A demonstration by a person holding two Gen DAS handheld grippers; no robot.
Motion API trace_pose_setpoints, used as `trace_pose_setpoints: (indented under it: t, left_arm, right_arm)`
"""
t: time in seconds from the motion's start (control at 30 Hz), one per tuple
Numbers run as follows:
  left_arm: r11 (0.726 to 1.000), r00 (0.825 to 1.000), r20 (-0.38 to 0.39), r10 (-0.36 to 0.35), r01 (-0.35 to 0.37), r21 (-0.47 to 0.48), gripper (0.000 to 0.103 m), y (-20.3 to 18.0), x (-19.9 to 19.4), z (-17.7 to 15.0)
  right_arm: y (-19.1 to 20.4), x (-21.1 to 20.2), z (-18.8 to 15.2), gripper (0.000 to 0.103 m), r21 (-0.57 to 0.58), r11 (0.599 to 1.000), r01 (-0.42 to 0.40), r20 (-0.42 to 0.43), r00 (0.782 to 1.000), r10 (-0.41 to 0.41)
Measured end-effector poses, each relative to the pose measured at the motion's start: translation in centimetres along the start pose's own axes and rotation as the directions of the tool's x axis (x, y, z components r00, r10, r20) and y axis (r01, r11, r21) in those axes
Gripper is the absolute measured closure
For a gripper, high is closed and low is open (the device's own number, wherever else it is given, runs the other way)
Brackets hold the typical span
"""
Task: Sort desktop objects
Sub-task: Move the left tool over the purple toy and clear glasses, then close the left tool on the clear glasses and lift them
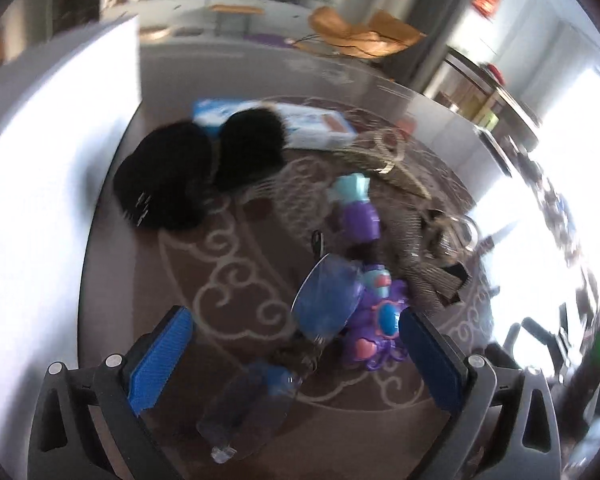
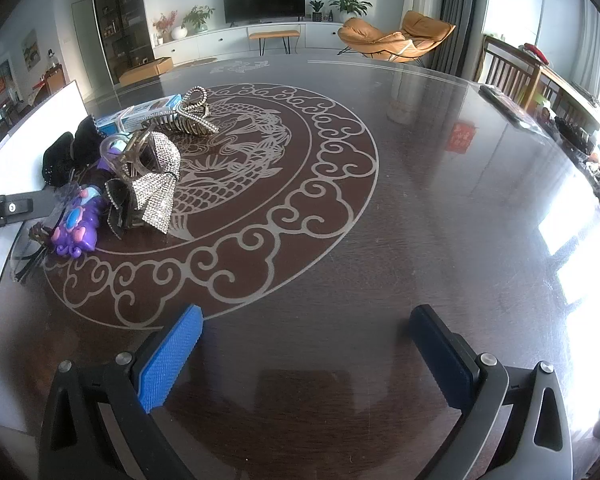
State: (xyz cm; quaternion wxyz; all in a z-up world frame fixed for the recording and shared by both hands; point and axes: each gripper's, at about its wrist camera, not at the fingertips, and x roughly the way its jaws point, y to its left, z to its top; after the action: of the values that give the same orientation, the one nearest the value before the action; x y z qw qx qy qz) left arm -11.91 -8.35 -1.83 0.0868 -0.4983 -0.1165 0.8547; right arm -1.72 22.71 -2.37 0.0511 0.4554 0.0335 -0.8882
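Note:
The left wrist view is blurred. My left gripper (image 1: 296,320) is open just above a pair of glasses with blue-tinted lenses (image 1: 326,300), which lies between its blue pads (image 1: 160,360). A purple toy (image 1: 380,320) sits beside the right pad. Past them lie a teal and purple toy (image 1: 356,204), a rhinestone bow clip (image 1: 420,248), two black fuzzy items (image 1: 196,168) and a white and blue box (image 1: 300,120). My right gripper (image 2: 306,316) is open over bare table, far from the pile with the bow clip (image 2: 160,184), purple toy (image 2: 78,220) and a claw clip (image 2: 184,120).
A dark table (image 2: 420,200) with a pale cloud pattern has a white board (image 2: 60,100) along its left edge. Part of the left gripper (image 2: 4,208) shows at the left. A remote (image 2: 504,104) lies at the far right. Chairs and a TV stand beyond the table.

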Motion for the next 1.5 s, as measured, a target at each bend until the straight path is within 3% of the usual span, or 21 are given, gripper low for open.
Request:
trace_pose_setpoints:
  t: [0.1, 0.17, 0.3, 0.4, 0.43, 0.53, 0.67, 1.33, 1.37, 1.4, 1.43, 1.5]
  left_arm:
    - [0.999, 0.999, 0.015, 0.038, -0.038, -0.026, 0.000, -0.4, 0.2, -1.8]
    - [0.999, 0.999, 0.007, 0.048, -0.048, 0.019, 0.000, -1.5, 0.1, -2.9]
    - [0.991, 0.999, -0.045, -0.018, 0.024, 0.135, 0.000, -3.7, -0.6, -5.0]
    - [0.986, 0.994, -0.076, -0.083, 0.093, 0.140, 0.000, -3.8, -1.4, -5.9]
    - [0.987, 0.995, -0.070, -0.074, 0.083, 0.137, 0.000, -3.5, -1.8, -6.0]
    - [0.987, 0.998, -0.036, 0.059, -0.053, 0.150, 0.000, -3.1, -1.5, -5.9]
    - [0.948, 0.978, -0.008, 0.209, -0.201, 0.246, 0.000, -3.7, -0.5, -6.4]
    - [0.948, 0.983, 0.034, 0.179, -0.182, 0.261, 0.000, -4.3, 1.2, -3.9]
    - [0.948, 0.983, 0.057, 0.176, -0.185, 0.258, 0.007, -4.6, 1.2, -3.9]
    - [0.948, 0.982, 0.074, 0.173, -0.187, 0.259, 0.025, -4.7, 1.0, -3.9]
    - [0.947, 0.981, 0.094, 0.168, -0.187, 0.260, 0.035, -4.8, 0.6, -4.0]
    - [0.948, 0.980, 0.105, 0.170, -0.192, 0.255, 0.072, -4.8, 0.1, -4.0]
  right_arm:
    - [0.0, 0.0, 0.0, 0.000, 0.000, 1.000, 0.000, 0.000, 1.000, 0.000]
    - [0.0, 0.0, 0.0, 0.000, 0.000, 1.000, 0.000, 0.000, 1.000, 0.000]
    - [0.0, 0.0, 0.0, 0.000, 0.000, 1.000, 0.000, 0.000, 1.000, 0.000]
    - [0.0, 0.0, 0.0, 0.000, 0.000, 1.000, 0.000, 0.000, 1.000, 0.000]
    - [0.0, 0.0, 0.0, 0.000, 0.000, 1.000, 0.000, 0.000, 1.000, 0.000]
    - [0.0, 0.0, 0.0, 0.000, 0.000, 1.000, 0.000, 0.000, 1.000, 0.000]
    - [0.0, 0.0, 0.0, 0.000, 0.000, 1.000, 0.000, 0.000, 1.000, 0.000]
    - [0.0, 0.0, 0.0, 0.000, 0.000, 1.000, 0.001, 0.000, 1.000, -0.001]
    - [0.0, 0.0, 0.0, 0.000, 0.000, 1.000, 0.001, 0.000, 1.000, -0.001]
    - [0.0, 0.0, 0.0, 0.000, 0.000, 1.000, 0.001, 0.000, 1.000, -0.001]
    - [0.0, 0.0, 0.0, 0.000, 0.001, 1.000, 0.001, 0.000, 1.000, -0.001]
    - [0.0, 0.0, 0.0, 0.000, 0.001, 1.000, 0.001, 0.000, 1.000, -0.001]
